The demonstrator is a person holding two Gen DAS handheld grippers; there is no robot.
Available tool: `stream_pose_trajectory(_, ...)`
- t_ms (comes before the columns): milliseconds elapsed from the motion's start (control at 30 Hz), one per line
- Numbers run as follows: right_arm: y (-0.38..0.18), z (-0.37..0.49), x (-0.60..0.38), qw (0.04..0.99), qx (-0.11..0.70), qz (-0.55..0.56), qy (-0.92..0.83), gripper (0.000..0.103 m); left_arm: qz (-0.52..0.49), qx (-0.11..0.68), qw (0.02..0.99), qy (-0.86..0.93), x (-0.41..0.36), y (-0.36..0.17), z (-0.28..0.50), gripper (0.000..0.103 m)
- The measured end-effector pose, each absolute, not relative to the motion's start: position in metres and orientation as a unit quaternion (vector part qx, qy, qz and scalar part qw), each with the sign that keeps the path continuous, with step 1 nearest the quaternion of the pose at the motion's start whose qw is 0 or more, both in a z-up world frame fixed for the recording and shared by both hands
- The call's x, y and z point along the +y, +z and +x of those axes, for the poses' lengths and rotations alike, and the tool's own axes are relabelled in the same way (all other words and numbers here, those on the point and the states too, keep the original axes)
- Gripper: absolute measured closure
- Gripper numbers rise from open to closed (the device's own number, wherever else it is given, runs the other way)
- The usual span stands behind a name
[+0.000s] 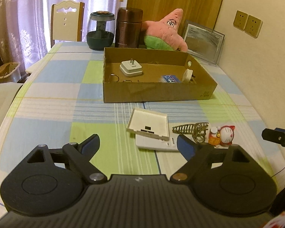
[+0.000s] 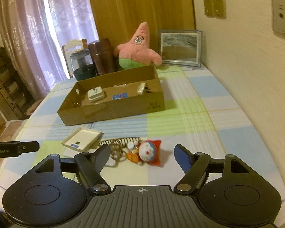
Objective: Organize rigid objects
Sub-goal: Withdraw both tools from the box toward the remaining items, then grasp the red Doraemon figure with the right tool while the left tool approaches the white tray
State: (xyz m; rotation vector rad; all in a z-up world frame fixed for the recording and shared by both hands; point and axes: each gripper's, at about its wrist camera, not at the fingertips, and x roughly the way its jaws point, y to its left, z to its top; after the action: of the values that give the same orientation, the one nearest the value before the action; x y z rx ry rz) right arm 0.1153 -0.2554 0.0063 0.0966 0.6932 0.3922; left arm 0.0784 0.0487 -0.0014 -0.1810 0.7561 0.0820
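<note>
Both sets of fingers stand wide apart and hold nothing. My right fingers (image 2: 141,156) straddle the cat figurine (image 2: 149,154), which lies on its side on the bench (image 2: 199,117), long axis roughly across my opening. The gold hair claw (image 2: 119,142) touches its left side. My left fingers (image 1: 137,145) face the white lid (image 1: 149,123), tilted over a white flat device (image 1: 155,145). The cardboard box (image 2: 123,112) lies straight ahead, well apart. Judgement: the right hand is nearer the figurine.

The left tool (image 1: 137,142) gapes empty over the tabletop (image 1: 53,102). Just ahead lies a white tray (image 1: 149,123); beyond it, the cardboard box (image 1: 157,93).
</note>
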Motion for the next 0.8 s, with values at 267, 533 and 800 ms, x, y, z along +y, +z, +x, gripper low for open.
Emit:
stream_pose_trajectory(267, -0.01, 0.102, -0.264, 0.919, 0.35, 0.055, 0.176, 0.029, -0.085, 0.372, 0.923, 0.054, 0.043, -0.014, 0.062, 0.014)
stream_pose_trajectory(533, -0.021, 0.107, -0.26, 0.916, 0.357, 0.056, 0.173, 0.029, -0.082, 0.383, 0.919, 0.052, 0.041, -0.025, 0.065, 0.013)
stream_pose_trajectory(800, -0.035, 0.119, -0.252, 0.912, 0.368, 0.052, 0.174, 0.029, -0.078, 0.396, 0.914, 0.048, 0.038, -0.04, 0.076, 0.013)
